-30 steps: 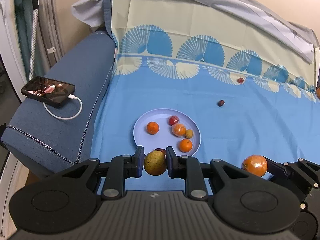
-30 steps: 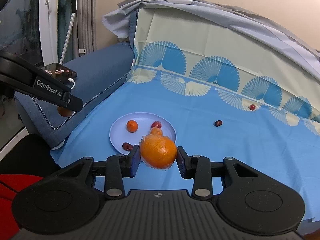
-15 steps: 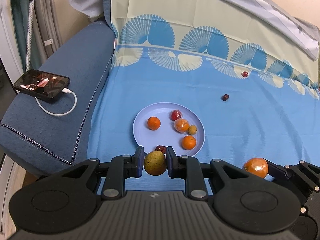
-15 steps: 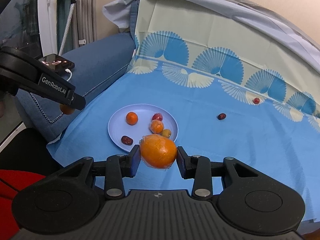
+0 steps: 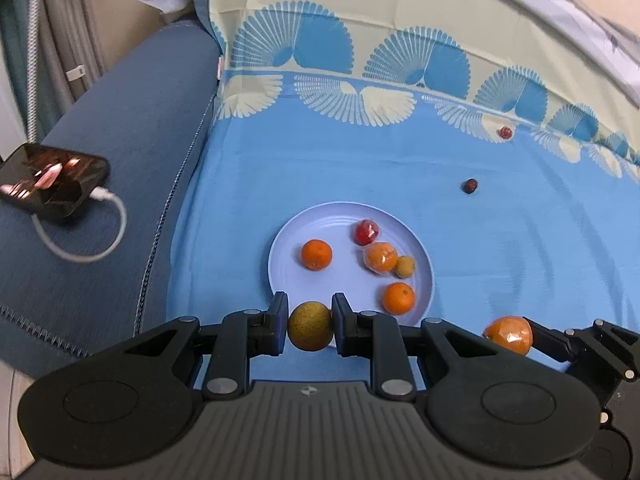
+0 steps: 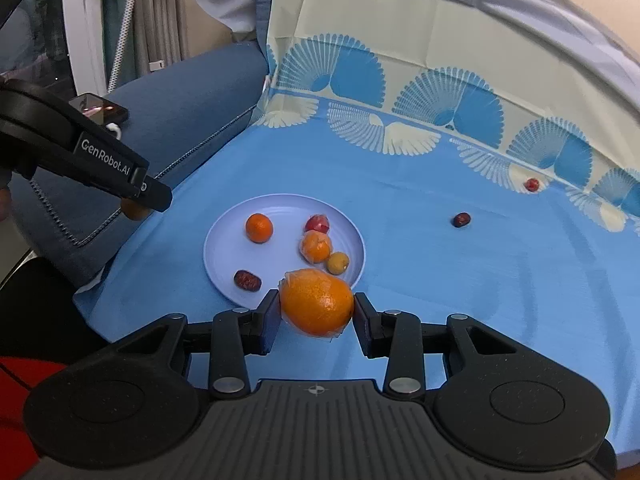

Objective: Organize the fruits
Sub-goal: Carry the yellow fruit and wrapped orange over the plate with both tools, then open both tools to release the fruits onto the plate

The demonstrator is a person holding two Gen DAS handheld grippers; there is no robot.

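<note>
A lilac plate [image 5: 288,236] [image 6: 224,232] lies on the blue sheet and holds several small fruits: oranges, a red one, a yellow-green one, a dark date [image 6: 247,280]. My left gripper [image 5: 310,330] is shut on a brown-green round fruit [image 5: 310,330] just above the plate's near rim. My right gripper [image 6: 316,308] is shut on a large plastic-wrapped orange [image 6: 316,300] at the plate's near right rim; it also shows in the left wrist view [image 5: 509,334]. A dark date [image 5: 470,186] [image 6: 461,220] and a red fruit [image 5: 505,132] [image 6: 532,184] lie loose on the sheet farther right.
A dark blue sofa arm [image 5: 132,152] stands at the left with a phone [image 5: 52,184] and its white cable on it. A patterned cloth [image 5: 400,40] covers the backrest behind. The sheet's front edge drops off near the grippers.
Both grippers have moved forward and down toward the plate, each still holding its fruit. The plate looks larger and closer in both views.
</note>
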